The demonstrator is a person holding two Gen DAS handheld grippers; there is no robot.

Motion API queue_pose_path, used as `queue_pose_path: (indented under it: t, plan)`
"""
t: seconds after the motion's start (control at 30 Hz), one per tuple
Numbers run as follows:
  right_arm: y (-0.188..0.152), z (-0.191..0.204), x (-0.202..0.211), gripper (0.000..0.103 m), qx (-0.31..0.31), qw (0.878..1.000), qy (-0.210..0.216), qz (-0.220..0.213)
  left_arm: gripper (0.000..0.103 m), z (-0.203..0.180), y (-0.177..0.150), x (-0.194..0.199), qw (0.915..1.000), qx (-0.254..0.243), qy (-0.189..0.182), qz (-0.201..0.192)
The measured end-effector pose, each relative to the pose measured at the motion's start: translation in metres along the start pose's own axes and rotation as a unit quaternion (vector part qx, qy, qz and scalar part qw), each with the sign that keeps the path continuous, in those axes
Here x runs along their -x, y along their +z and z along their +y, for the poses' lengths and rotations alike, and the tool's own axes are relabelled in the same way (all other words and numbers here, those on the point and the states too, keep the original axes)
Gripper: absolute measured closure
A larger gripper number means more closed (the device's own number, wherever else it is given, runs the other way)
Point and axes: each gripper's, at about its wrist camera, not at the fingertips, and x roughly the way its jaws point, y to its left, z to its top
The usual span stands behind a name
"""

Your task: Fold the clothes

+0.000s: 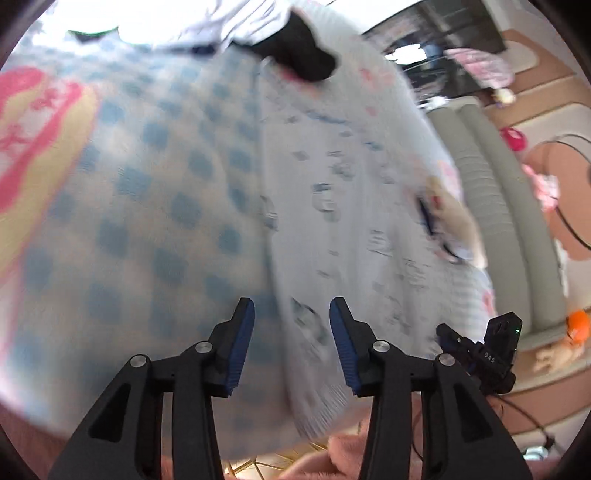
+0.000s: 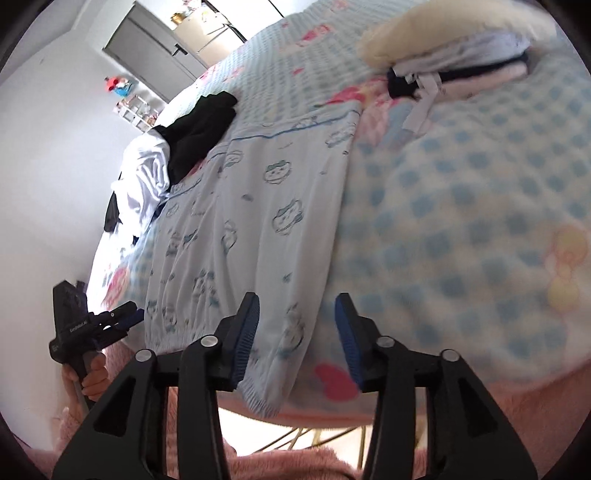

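- Since the garment (image 2: pixel 258 206) is thin printed cotton lying flat on the bed (image 2: pixel 461 206), I judge it light, limp and quick to sag or bunch wherever it is not held.
- It runs lengthwise from an elastic hem (image 2: pixel 255 400) at the near bed edge up toward a black pile (image 2: pixel 199 129) of other clothes; its right side looks like a straight edge or fold line.
- Right gripper (image 2: pixel 295 332) hangs just above the hem's near corner, jaws spread, nothing between them.
- Left gripper (image 1: pixel 291 343) is likewise spread and empty, over the same cloth at the near edge (that view is blurred, so exact contact is unclear).
- Best holds, in my view: the gathered hem, one corner per gripper, since the elastic gives a thicker ridge to pinch; a single thin layer may slip.
- Fleece bedding underneath may cling to it, so I would lift rather than drag.
- A folded stack (image 2: pixel 461 70) sits by the pillow (image 2: pixel 417 33).
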Motion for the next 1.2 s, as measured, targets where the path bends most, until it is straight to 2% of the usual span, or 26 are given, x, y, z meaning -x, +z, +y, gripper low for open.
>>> queue_pose_path:
  t: [0.07, 0.1, 0.13, 0.17, 0.2, 0.23, 0.3, 0.43, 0.5, 0.57, 0.63, 0.7, 0.73, 0.77, 0.83, 0.87, 0.9, 1.03, 1.07, 1.13, 1.2]
  plan:
    - [0.007, -0.007, -0.021, 0.058, -0.014, 1.000, 0.008, 0.019, 0.062, 0.001, 0.006, -0.017, 1.0000, 0.008, 0.003, 0.004]
    - [0.008, -0.007, -0.026, 0.058, -0.014, 1.000, 0.013, 0.018, 0.073, -0.002, 0.006, -0.019, 1.0000, 0.005, 0.002, -0.003]
    - [0.009, -0.007, -0.032, 0.058, -0.015, 1.000, 0.018, 0.018, 0.097, -0.006, 0.005, -0.020, 0.9999, -0.002, 0.008, -0.008]
    - [0.010, -0.007, -0.037, 0.064, -0.015, 0.999, 0.023, 0.017, 0.099, -0.011, 0.005, -0.020, 0.9998, -0.010, 0.015, -0.014]
    - [0.010, -0.004, -0.034, 0.073, -0.009, 1.000, 0.022, 0.009, 0.099, -0.015, 0.005, -0.017, 0.9992, -0.018, 0.030, -0.021]
    - [0.010, 0.000, -0.030, 0.093, -0.002, 1.000, 0.020, 0.000, 0.101, -0.017, 0.007, -0.012, 0.9983, -0.027, 0.042, -0.030]
    - [0.011, 0.005, -0.023, 0.097, 0.007, 1.000, 0.014, -0.012, 0.101, -0.020, 0.005, 0.007, 0.9962, -0.038, 0.055, -0.056]
    - [0.013, 0.006, -0.011, 0.100, 0.015, 1.000, -0.004, -0.023, 0.101, -0.011, 0.001, 0.034, 0.9915, -0.030, 0.081, -0.097]
    - [0.013, 0.006, -0.005, 0.100, 0.018, 0.999, -0.013, -0.029, 0.101, 0.003, -0.001, 0.032, 0.9900, -0.015, 0.108, -0.089]
    - [0.014, 0.007, 0.001, 0.100, 0.022, 0.999, -0.023, -0.034, 0.101, 0.017, -0.004, 0.026, 0.9937, 0.002, 0.097, -0.057]
    - [0.015, 0.007, 0.007, 0.097, 0.025, 0.998, -0.032, -0.040, 0.099, 0.024, -0.004, 0.025, 0.9974, 0.019, 0.060, -0.035]
    - [0.016, 0.008, 0.013, 0.097, 0.029, 0.998, -0.041, -0.045, 0.097, 0.020, 0.005, 0.030, 0.9970, -0.001, 0.058, -0.051]
    - [0.016, 0.008, 0.017, 0.096, 0.031, 0.997, -0.045, -0.048, 0.093, 0.018, 0.013, 0.031, 0.9965, -0.011, 0.060, -0.058]
    - [0.017, 0.008, 0.020, 0.090, 0.032, 0.997, -0.050, -0.051, 0.090, 0.016, 0.022, 0.032, 0.9958, -0.020, 0.062, -0.065]
    - [0.033, 0.033, 0.009, 0.082, 0.067, 0.996, -0.037, -0.040, 0.072, 0.014, 0.047, 0.028, 0.9957, -0.021, 0.049, -0.076]
    - [0.042, 0.046, 0.003, 0.075, 0.085, 0.995, -0.030, -0.033, 0.069, 0.011, 0.062, 0.020, 0.9955, -0.018, 0.042, -0.082]
    - [0.051, 0.059, -0.003, 0.074, 0.102, 0.994, -0.023, -0.027, 0.067, 0.010, 0.075, 0.015, 0.9955, -0.018, 0.039, -0.085]
    - [0.086, 0.111, -0.026, 0.070, 0.174, 0.985, 0.005, -0.003, 0.064, 0.005, 0.133, -0.012, 0.9942, -0.020, 0.055, -0.090]
    - [0.092, 0.121, -0.036, 0.068, 0.188, 0.982, 0.001, 0.007, 0.062, 0.005, 0.148, -0.020, 0.9936, -0.021, 0.063, -0.091]
    - [0.105, 0.141, -0.067, 0.067, 0.208, 0.978, -0.003, 0.024, 0.049, 0.004, 0.170, -0.037, 0.9931, -0.027, 0.075, -0.086]
    - [0.108, 0.144, -0.090, 0.066, 0.212, 0.976, -0.016, 0.039, 0.046, 0.004, 0.190, -0.053, 0.9923, -0.031, 0.090, -0.079]
